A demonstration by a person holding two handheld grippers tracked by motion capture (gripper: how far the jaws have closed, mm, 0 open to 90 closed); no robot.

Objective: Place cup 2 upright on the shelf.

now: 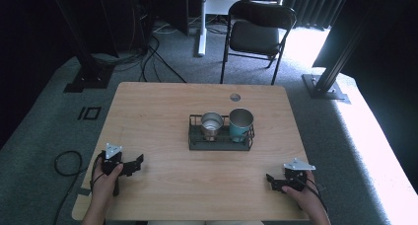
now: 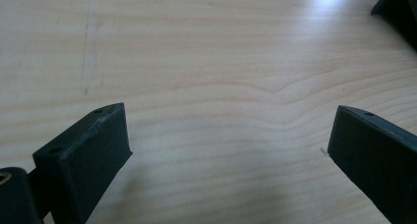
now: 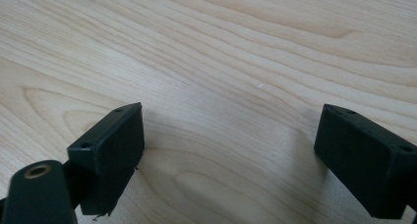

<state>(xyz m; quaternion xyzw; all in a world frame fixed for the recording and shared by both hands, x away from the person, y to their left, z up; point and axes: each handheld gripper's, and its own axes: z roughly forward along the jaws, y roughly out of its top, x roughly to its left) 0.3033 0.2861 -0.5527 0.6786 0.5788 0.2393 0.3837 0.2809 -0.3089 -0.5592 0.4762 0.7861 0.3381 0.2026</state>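
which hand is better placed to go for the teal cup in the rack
Right, probably. The teal cup stands at the right end of the rack, nearer the right gripper. The left gripper would cross past the steel cup. Both jaws are open.

Black tongs (image 1: 139,162); grey three-cornered top plates; black trailing cables.

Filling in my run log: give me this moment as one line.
left gripper: open, empty | right gripper: open, empty | steel cup, teal cup: upright in wire rack | table: both grippers low at near edge

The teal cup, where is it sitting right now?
In the high view the teal cup stands upright at the right end of the black wire rack at mid-table, beside the steel cup on its left.
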